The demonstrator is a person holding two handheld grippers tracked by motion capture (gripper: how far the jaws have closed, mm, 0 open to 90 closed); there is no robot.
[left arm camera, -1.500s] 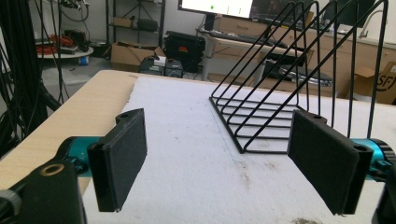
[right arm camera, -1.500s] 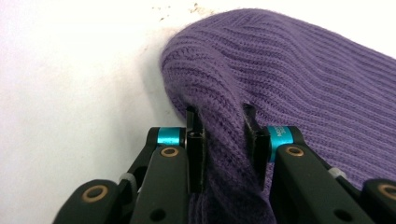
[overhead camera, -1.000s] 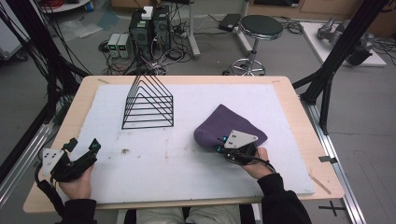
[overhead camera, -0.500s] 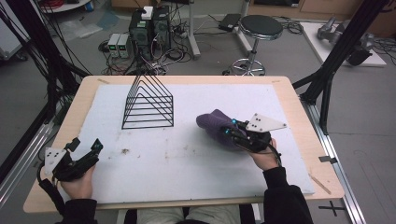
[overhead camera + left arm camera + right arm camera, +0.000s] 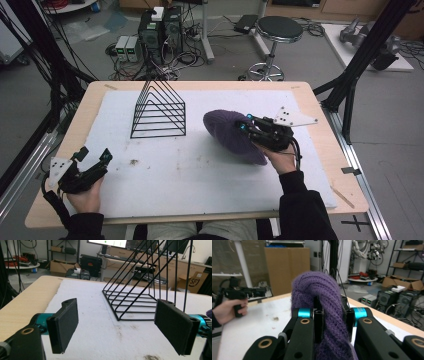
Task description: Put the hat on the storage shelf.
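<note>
Clamping the purple knit hat [image 5: 322, 297], right jaws half-buried in it — left jaws wide.

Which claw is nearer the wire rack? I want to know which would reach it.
Right. The right claw, clamping the purple knit hat, sits beside the wire rack; the left claw waits near the table's front edge.

A pale wooden surface [image 5: 320, 107] carries a white foam sheet [image 5: 200, 185] that covers most of it, leaving bare wood along the edges. On the sheet's far left stands a black wire rack [image 5: 159, 111]. Small brown specks [image 5: 134, 162] lie near the sheet's left middle.
</note>
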